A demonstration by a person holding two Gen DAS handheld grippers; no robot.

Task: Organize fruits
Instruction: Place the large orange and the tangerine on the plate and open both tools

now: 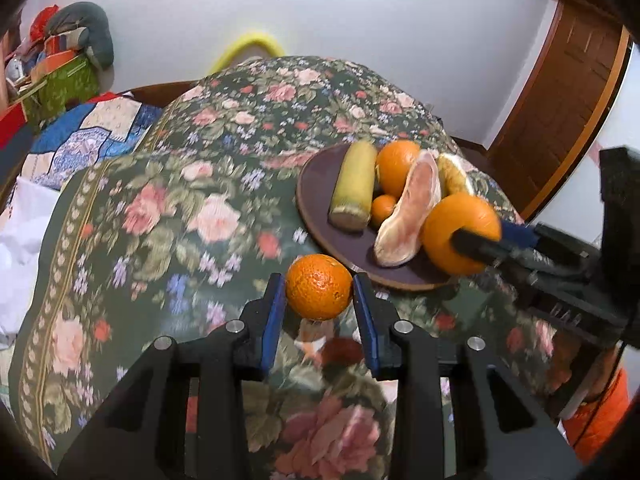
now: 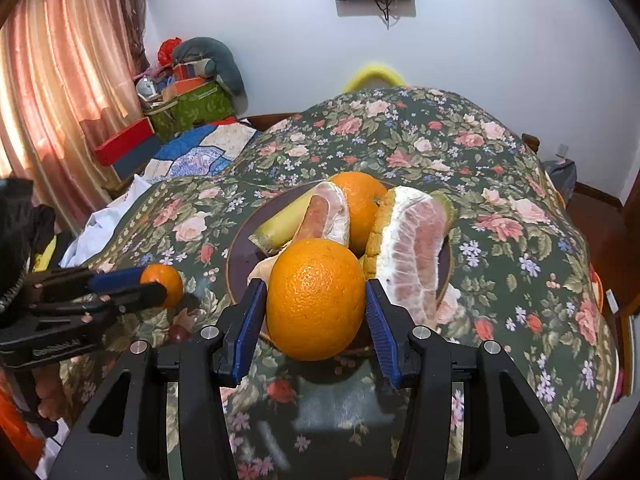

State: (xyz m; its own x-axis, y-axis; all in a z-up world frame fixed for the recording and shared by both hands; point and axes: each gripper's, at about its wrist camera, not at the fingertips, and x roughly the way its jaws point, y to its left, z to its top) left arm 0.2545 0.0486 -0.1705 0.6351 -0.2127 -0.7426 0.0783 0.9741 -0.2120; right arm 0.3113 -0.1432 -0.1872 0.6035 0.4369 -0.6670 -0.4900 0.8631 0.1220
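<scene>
Currently I am holding one fruit in each gripper beside the plate (image 1: 316, 184).

I am pinching a small orange (image 1: 319, 287) in the left gripper (image 1: 319, 294), its blue pads pressing both flanks, the fruit hanging just above the floral cloth (image 1: 168, 208) near the plate's rim; I am clamping a large orange (image 2: 316, 299) in the right gripper (image 2: 316, 300), hovering at the plate's near edge, probably so it can join the heap; the plate is already carrying a corn cob (image 1: 354, 184), another orange (image 1: 396, 168), a tiny mandarin (image 1: 383, 208) and pomelo wedges (image 1: 408, 212), crowding it; I am judging placement tight, since round fruit could roll off.
</scene>
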